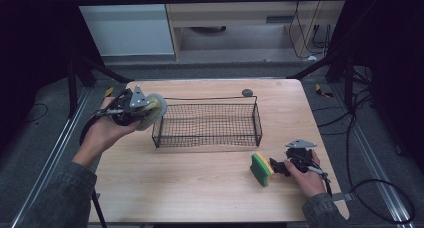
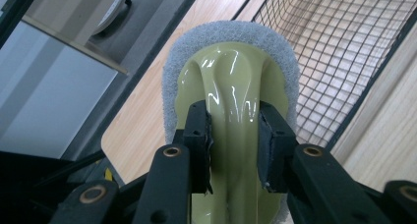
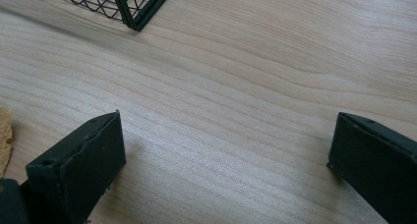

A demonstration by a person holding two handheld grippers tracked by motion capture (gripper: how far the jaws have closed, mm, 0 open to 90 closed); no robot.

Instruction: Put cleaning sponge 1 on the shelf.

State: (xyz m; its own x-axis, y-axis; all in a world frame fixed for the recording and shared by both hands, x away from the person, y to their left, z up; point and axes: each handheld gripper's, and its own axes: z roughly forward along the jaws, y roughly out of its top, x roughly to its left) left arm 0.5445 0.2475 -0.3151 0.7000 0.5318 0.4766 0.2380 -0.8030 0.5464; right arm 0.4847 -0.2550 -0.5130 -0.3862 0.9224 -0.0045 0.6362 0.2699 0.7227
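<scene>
The left tongs clench the pale-green plastic scrubber with grey pad beside the black wire basket; carry it level above the basket rim before releasing. The right tongs stand released.

Occlusions and crops, this frame

Scrubber handle runs off the left gripper view's bottom edge. Sponge is a sliver at the right gripper view's left edge. Small dark disc behind wire basket, possibly a knob, too small to identify.
</scene>
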